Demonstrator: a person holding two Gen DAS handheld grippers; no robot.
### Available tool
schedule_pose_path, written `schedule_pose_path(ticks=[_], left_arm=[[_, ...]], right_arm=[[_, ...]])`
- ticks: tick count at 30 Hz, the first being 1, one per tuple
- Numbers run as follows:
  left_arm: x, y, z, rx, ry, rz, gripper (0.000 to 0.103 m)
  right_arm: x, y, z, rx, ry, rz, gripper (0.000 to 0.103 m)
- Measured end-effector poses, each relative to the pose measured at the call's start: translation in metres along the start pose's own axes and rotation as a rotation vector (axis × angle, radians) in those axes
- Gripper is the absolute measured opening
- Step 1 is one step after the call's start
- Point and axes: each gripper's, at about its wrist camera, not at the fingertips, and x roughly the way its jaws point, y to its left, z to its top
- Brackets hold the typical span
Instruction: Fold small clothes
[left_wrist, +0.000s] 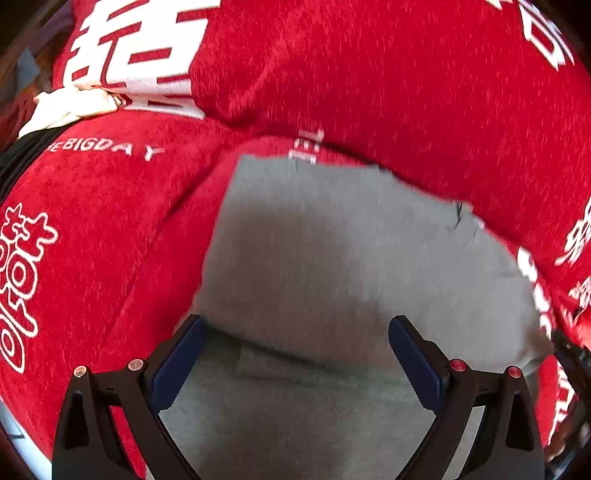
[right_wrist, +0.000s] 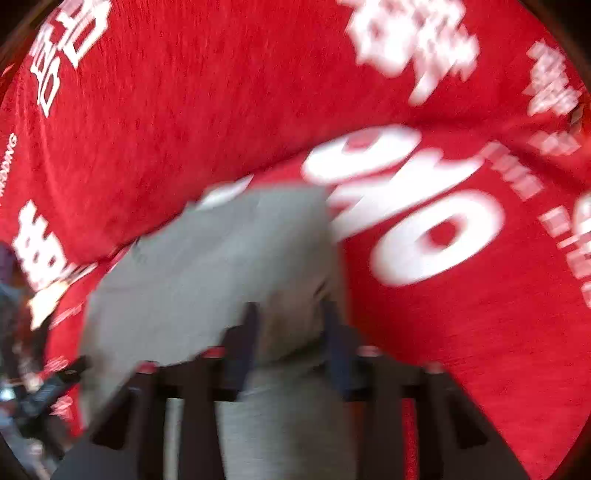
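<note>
A small grey garment (left_wrist: 332, 258) lies on a red blanket with white lettering (left_wrist: 369, 74). My left gripper (left_wrist: 295, 332) is open, its blue-padded fingers spread wide just above the garment's near part, where a fold ridge runs between them. In the right wrist view the same grey garment (right_wrist: 221, 258) shows, blurred by motion. My right gripper (right_wrist: 290, 321) has its fingers narrowed around a bunched fold of the grey cloth; the blur hides whether the pads press it. The right gripper's tip (left_wrist: 569, 354) shows at the left view's right edge.
The red blanket (right_wrist: 184, 110) covers the whole surface in wrinkled folds. A white and black cloth (left_wrist: 66, 107) lies at the far left. The other gripper (right_wrist: 44, 391) appears at the right view's lower left edge.
</note>
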Motion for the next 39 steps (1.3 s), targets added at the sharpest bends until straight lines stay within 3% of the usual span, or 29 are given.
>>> schedule_pose_path(ticks=[2,3,6,8,9,11,15,17,19,23,25,27,30,32,33,35,36,39], left_arm=[[0.005,-0.006,0.007,-0.001,0.009,-0.01,0.099],[0.011,-0.012,0.009,0.016,0.027,-0.016,0.099],[0.03,-0.037,0.009,0.119,0.063,0.001,0.099],[0.042,-0.041,0.007,0.206,0.042,0.1,0.101],[0.046,-0.036,0.009,0.216,0.034,0.104,0.103],[0.044,-0.02,0.013,0.193,0.041,0.056,0.103],[0.037,0.001,0.023,0.123,0.04,0.091,0.103],[0.038,-0.001,0.022,0.075,0.057,0.063,0.103],[0.035,-0.017,0.01,0.099,0.054,0.069,0.103],[0.024,-0.035,-0.027,0.264,0.014,0.137,0.103],[0.015,-0.026,-0.034,0.245,-0.008,0.114,0.103],[0.002,-0.014,-0.033,0.164,0.04,0.068,0.103],[-0.017,-0.015,-0.043,0.123,0.01,0.018,0.103],[-0.006,-0.024,-0.056,0.175,0.069,0.054,0.103],[0.004,-0.026,-0.065,0.206,0.108,0.089,0.103],[-0.004,-0.026,-0.083,0.263,0.037,0.116,0.103],[-0.006,-0.024,-0.088,0.259,0.051,0.109,0.103],[-0.025,-0.01,-0.115,0.229,0.048,0.095,0.103]], right_arm=[[-0.019,0.006,0.001,-0.022,-0.098,-0.047,0.071],[-0.019,0.015,0.002,-0.048,-0.095,-0.037,0.071],[0.008,0.062,0.0,-0.217,0.052,0.053,0.07],[0.034,0.084,-0.008,-0.312,0.137,0.042,0.07],[0.045,0.086,-0.012,-0.343,0.161,0.004,0.069],[0.045,0.079,-0.01,-0.353,0.109,-0.017,0.069],[0.032,0.058,0.002,-0.303,0.061,-0.138,0.069],[0.033,0.061,0.006,-0.283,0.085,-0.09,0.069],[0.035,0.074,-0.001,-0.302,0.117,-0.063,0.069],[0.025,0.099,-0.04,-0.43,0.109,-0.08,0.072],[0.017,0.103,-0.06,-0.502,0.05,-0.113,0.072],[0.001,0.1,-0.064,-0.476,0.08,-0.125,0.072],[-0.032,0.103,-0.072,-0.449,-0.006,-0.088,0.076],[-0.03,0.109,-0.081,-0.465,0.032,-0.074,0.078],[-0.021,0.11,-0.089,-0.472,0.106,-0.059,0.078],[-0.005,0.104,-0.105,-0.473,0.208,-0.085,0.078],[-0.013,0.101,-0.112,-0.475,0.152,-0.075,0.081],[-0.036,0.084,-0.14,-0.47,0.126,-0.069,0.081]])
